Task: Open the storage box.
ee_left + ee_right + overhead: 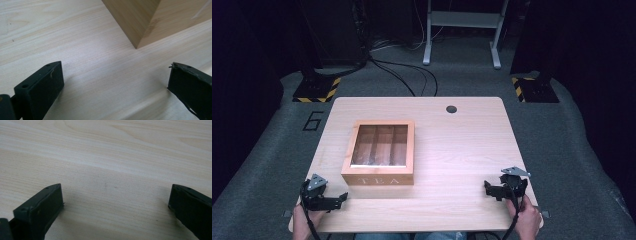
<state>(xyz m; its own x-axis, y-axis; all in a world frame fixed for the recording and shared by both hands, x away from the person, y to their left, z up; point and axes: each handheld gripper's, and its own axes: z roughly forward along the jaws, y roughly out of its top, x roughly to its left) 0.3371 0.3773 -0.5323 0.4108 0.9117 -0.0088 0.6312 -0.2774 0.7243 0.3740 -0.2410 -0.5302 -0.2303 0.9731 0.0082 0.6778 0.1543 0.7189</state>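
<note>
A wooden tea box (380, 152) with a clear lid and the word TEA on its front sits left of the table's middle. Its lid is down and three long compartments show through it. My left gripper (343, 198) rests on the table near the front left corner, open, jaws pointing right. In the left gripper view a lower corner of the tea box (140, 22) stands just ahead of the open left gripper (115, 75). My right gripper (487, 189) lies near the front right edge, open, pointing left. The right gripper (115, 195) has bare wood between its jaws.
The light wooden table (462, 150) has a round cable hole (451, 109) at the back. Grey carpet surrounds it, with a white stand (462, 30) and black cables (407, 75) behind. Two black bases with yellow stripes (317, 90) flank the far side.
</note>
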